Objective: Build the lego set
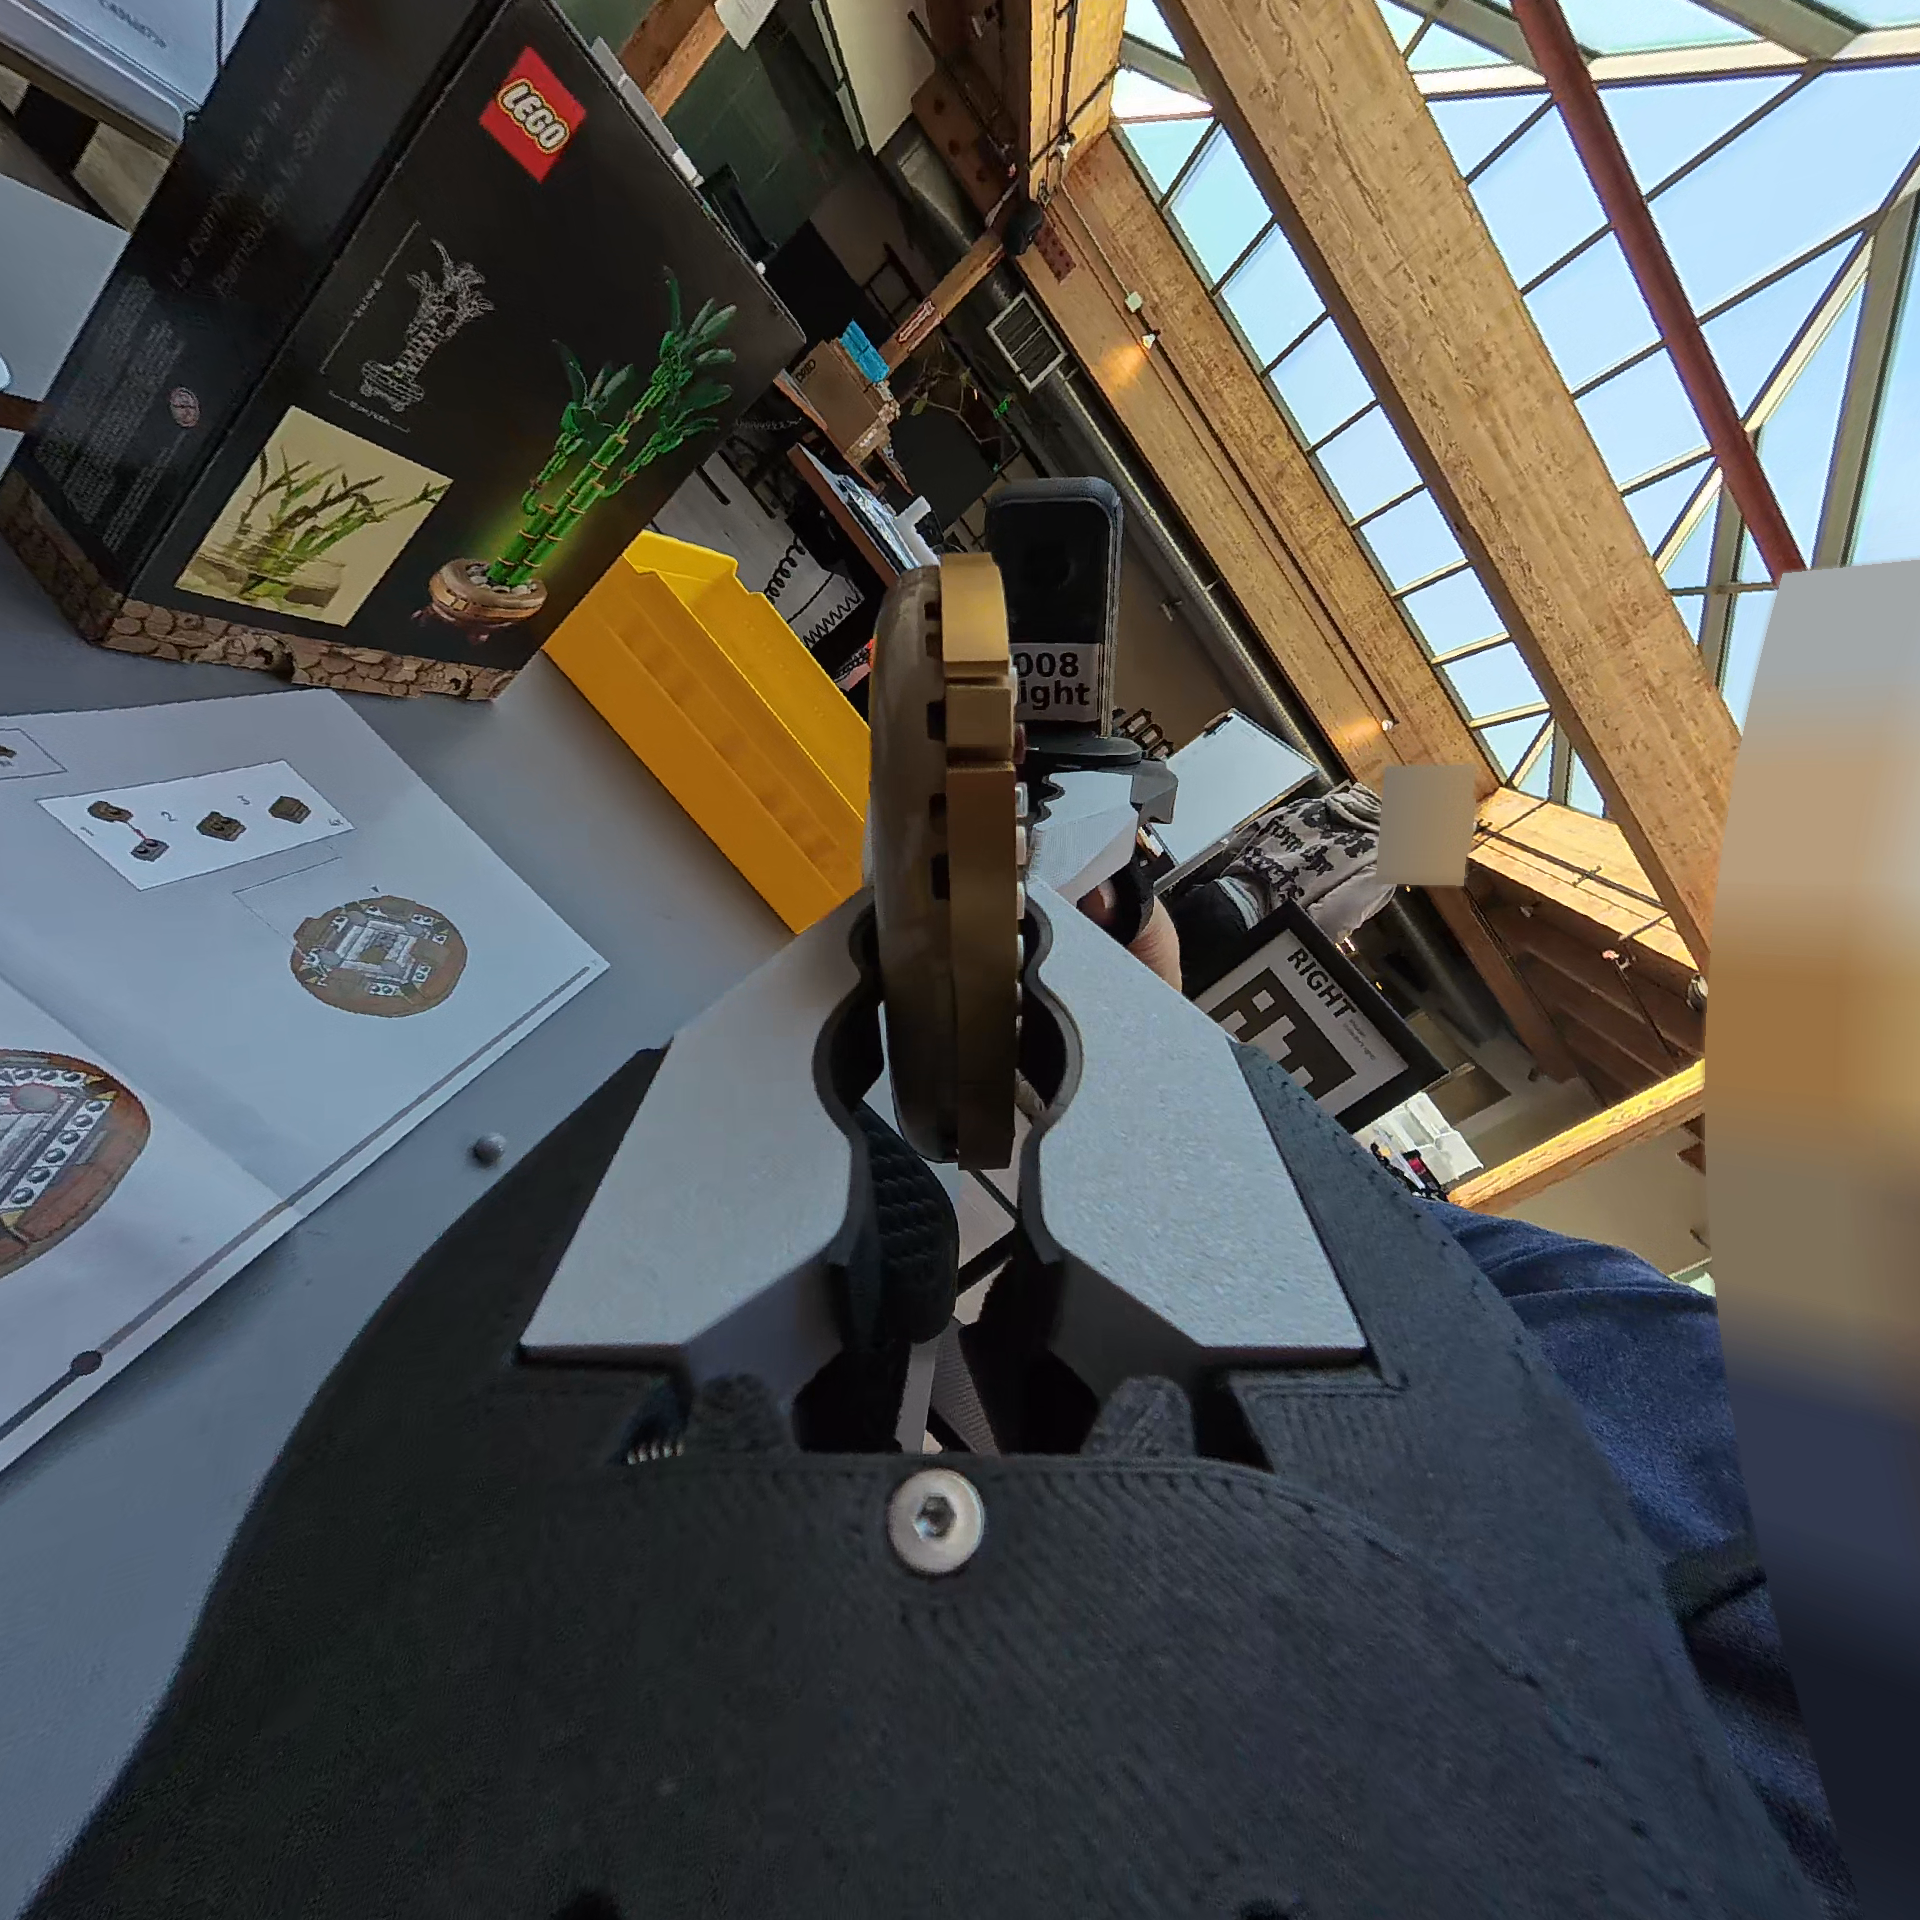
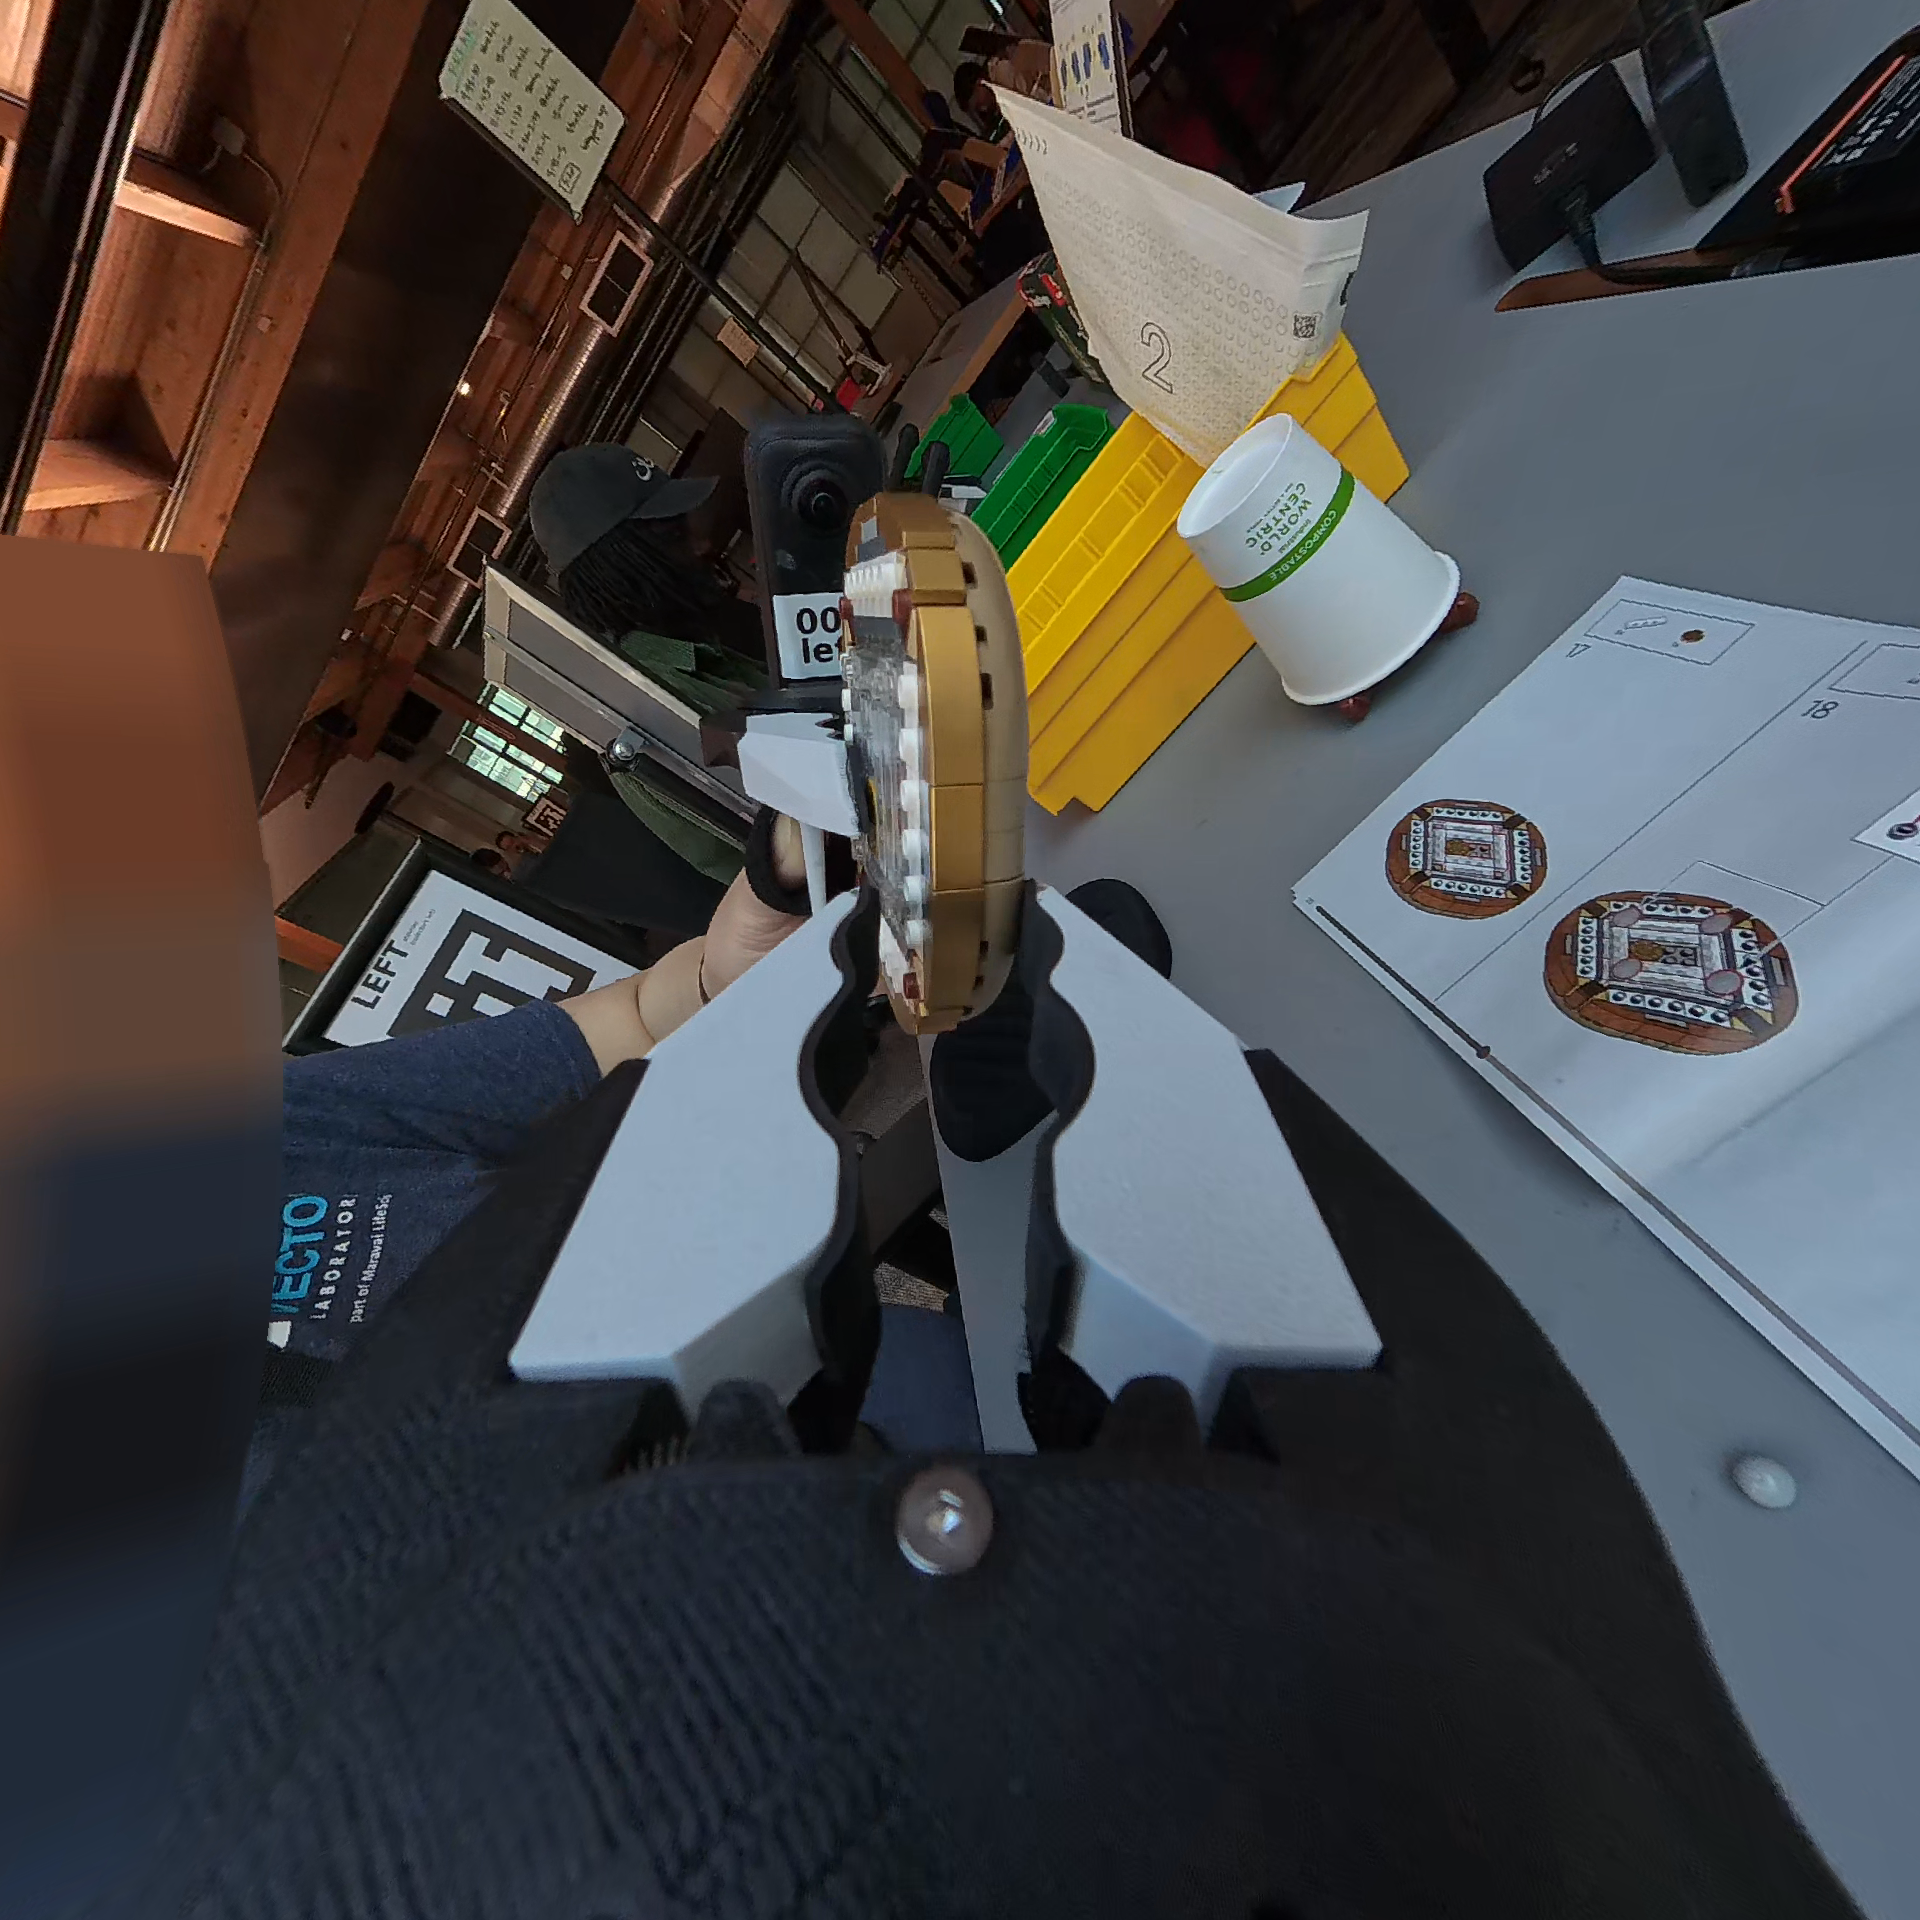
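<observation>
Left gripper (image 1: 951, 997): nearest in the left wrist view; its jaws pinch the lower edge of the round lego base (image 1: 951, 862), which stands on edge, lifted above the bench.
Right gripper (image 2: 940, 956): nearest in the right wrist view; its jaws pinch the same round lego base (image 2: 940, 769) from the opposite side, at its lower rim.
Round lego base: a tan-gold disc held between both grippers in the air; in the right wrist view its face with white studs and clear plates turns to the left.
Other gripper: each view shows the far gripper just behind the disc, with a small black camera on top and a hand under it.
Instruction booklet (image 1: 270, 935): open and flat on the grey bench (image 1: 644, 831), left of the grippers in the left wrist view; in the right wrist view its pages (image 2: 1662, 883) lie to the right.
Yellow bin (image 1: 717, 717): on the bench beyond the booklet, near the disc.
Paper cup (image 2: 1325, 566): upside down beside the yellow bins (image 2: 1132, 613), small brown pieces at its rim.
White paper bag (image 2: 1174, 281): stands in the yellow bins, farther back.
Lego box (image 1: 416, 343): dark, with a picture of a bamboo plant, upright at the far left of the bench.
</observation>
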`<state>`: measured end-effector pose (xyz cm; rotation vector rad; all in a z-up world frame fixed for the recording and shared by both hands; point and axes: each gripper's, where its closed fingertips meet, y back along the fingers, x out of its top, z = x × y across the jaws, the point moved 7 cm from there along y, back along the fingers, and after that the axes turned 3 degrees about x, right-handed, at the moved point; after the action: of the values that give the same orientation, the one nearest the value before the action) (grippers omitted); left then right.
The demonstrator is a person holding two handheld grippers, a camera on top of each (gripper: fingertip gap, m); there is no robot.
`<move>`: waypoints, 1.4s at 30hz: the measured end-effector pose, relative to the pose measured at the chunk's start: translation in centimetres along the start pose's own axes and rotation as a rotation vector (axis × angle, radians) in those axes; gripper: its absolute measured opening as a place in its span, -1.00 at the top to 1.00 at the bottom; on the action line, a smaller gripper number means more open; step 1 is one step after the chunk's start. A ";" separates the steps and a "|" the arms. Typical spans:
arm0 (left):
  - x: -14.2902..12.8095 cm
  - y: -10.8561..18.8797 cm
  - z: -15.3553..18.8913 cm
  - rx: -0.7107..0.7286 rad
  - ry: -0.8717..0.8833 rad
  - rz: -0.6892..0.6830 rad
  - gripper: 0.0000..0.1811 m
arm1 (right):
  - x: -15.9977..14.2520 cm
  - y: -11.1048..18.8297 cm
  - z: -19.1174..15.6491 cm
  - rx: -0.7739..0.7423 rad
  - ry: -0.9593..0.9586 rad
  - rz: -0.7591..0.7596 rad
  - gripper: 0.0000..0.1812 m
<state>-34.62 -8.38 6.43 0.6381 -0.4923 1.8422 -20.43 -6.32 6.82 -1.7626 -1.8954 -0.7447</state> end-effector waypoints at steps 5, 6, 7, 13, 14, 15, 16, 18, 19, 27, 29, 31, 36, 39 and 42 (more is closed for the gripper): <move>-0.2 -0.1 -0.4 -0.004 0.025 0.009 0.78 | -0.1 0.0 0.4 -0.008 0.001 -0.003 0.72; -0.2 -0.1 -0.4 -0.006 0.024 0.009 0.78 | -0.1 0.1 0.4 -0.007 0.002 -0.005 0.72; -0.2 -0.1 -0.4 -0.006 0.026 0.009 0.78 | -0.1 0.1 0.4 -0.007 0.005 -0.006 0.73; -0.5 -0.2 0.0 -0.007 0.003 0.011 0.78 | 0.0 0.3 0.2 0.010 0.040 -0.026 0.73; -0.5 -0.2 0.1 0.001 -0.009 0.010 0.78 | 0.0 0.3 0.2 0.010 0.044 -0.031 0.73; -0.5 -0.1 0.2 0.003 -0.017 0.010 0.78 | -0.1 0.3 0.2 0.013 0.048 -0.032 0.73; -0.5 -0.1 0.2 0.006 -0.024 0.009 0.78 | -0.1 0.3 0.2 0.013 0.052 -0.033 0.74; -0.6 -0.1 0.3 0.006 -0.031 0.011 0.78 | -0.2 0.3 0.1 0.009 0.064 -0.036 0.74; -0.6 -0.1 0.3 0.006 -0.034 0.016 0.79 | -0.2 0.3 0.1 0.010 0.063 -0.032 0.73; -0.3 0.4 1.5 -0.054 -0.023 0.044 0.79 | 0.7 0.6 -1.0 0.077 0.120 0.037 0.46; -0.5 0.3 1.7 -0.046 -0.044 0.022 0.79 | 1.4 0.9 -0.9 0.064 0.104 0.062 0.41; -0.8 0.2 1.8 -0.019 -0.087 0.005 0.79 | 1.9 0.9 -0.9 0.065 0.085 0.059 0.45; -1.3 -0.1 2.0 0.002 -0.129 -0.027 0.79 | 2.2 0.2 -1.3 0.099 0.082 0.008 0.64; -1.3 0.0 1.9 -0.007 -0.112 -0.025 0.79 | 2.2 -0.1 -1.4 0.088 0.107 -0.009 0.73; -1.4 0.0 1.8 -0.011 -0.110 -0.030 0.79 | 2.1 -0.2 -1.5 0.088 0.122 -0.010 0.73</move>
<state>-33.90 -10.54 6.92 0.7383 -0.5624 1.7819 -20.90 -5.66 9.29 -1.6182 -1.8299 -0.7431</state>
